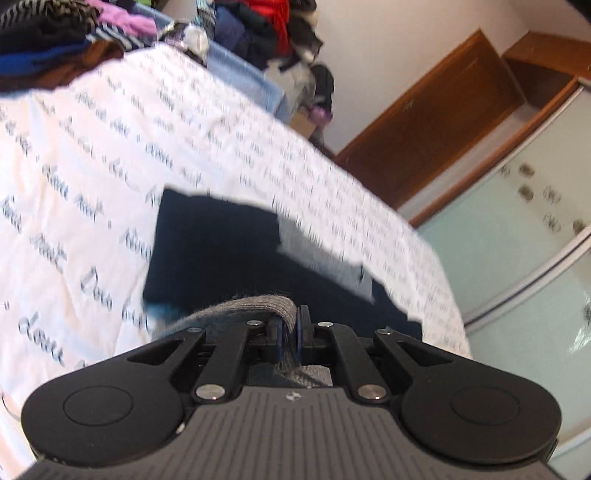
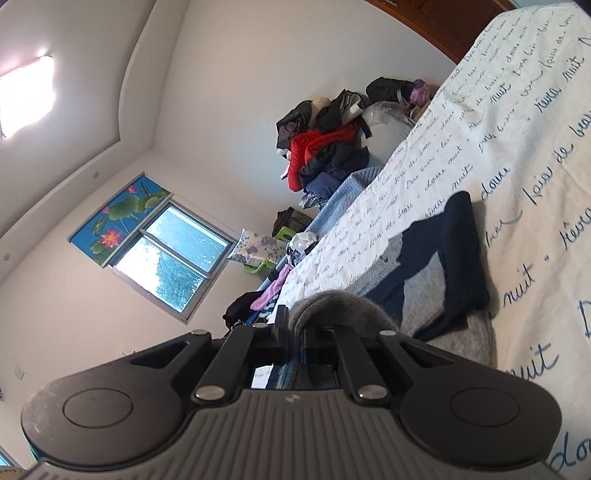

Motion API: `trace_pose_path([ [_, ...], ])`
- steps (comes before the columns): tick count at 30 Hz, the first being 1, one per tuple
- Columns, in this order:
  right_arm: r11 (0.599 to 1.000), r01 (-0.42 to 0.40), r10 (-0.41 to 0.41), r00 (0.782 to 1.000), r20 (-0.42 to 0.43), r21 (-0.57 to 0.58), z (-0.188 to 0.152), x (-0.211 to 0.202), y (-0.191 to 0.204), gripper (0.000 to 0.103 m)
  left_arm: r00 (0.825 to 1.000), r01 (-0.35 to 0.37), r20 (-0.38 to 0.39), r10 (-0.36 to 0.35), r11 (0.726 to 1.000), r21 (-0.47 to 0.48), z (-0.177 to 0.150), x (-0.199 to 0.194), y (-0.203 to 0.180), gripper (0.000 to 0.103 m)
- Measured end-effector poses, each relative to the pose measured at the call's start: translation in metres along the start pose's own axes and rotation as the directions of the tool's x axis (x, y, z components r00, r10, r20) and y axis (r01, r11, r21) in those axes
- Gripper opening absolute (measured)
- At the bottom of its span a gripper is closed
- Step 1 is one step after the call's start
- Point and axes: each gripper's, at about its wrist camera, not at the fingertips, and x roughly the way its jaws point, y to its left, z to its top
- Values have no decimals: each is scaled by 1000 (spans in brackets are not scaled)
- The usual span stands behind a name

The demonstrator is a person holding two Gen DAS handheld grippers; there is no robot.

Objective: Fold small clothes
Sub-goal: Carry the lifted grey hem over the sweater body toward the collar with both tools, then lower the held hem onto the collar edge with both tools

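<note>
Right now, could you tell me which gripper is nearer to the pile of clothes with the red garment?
Neither, as far as can be told. The left gripper and right gripper both pinch the grey-and-navy garment, with the pile far across the bed.

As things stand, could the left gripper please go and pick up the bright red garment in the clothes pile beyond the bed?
Probably not: the left gripper is shut on grey knitted fabric, and the red garment lies across the script-printed white bedspread.
</note>
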Motion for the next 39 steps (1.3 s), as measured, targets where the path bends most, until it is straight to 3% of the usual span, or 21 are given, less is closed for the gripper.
trace_pose_path([
  [9,999,2,-3,999,32,43,17,20,-3,6,996,16,84,-15,1000,-4,29,-2,-2,7],
  [21,995,46,-50,997,52,86,40,56,-19,6,985,-52,168,41,997,63,71,30,-11,7],
  [26,992,64,-70,996,48,111,45,70,-31,6,990,-66,125,61,997,29,80,53,2,7],
  [29,990,72,-77,996,35,120,45,75,-36,6,997,-62,47,60,998,28,76,66,10,8],
  [32,989,81,-85,996,26,127,44,78,-41,6,995,-97,-18,98,994,48,70,75,15,18],
  [34,987,84,-88,996,24,135,44,77,-44,6,994,-88,-61,95,990,109,68,76,14,39],
  [36,987,86,-90,996,24,137,45,76,-45,6,990,-65,-112,88,980,189,64,75,12,67],
  [39,987,91,-94,995,20,131,45,76,-46,6,980,-39,-179,82,972,232,57,68,17,68],
])
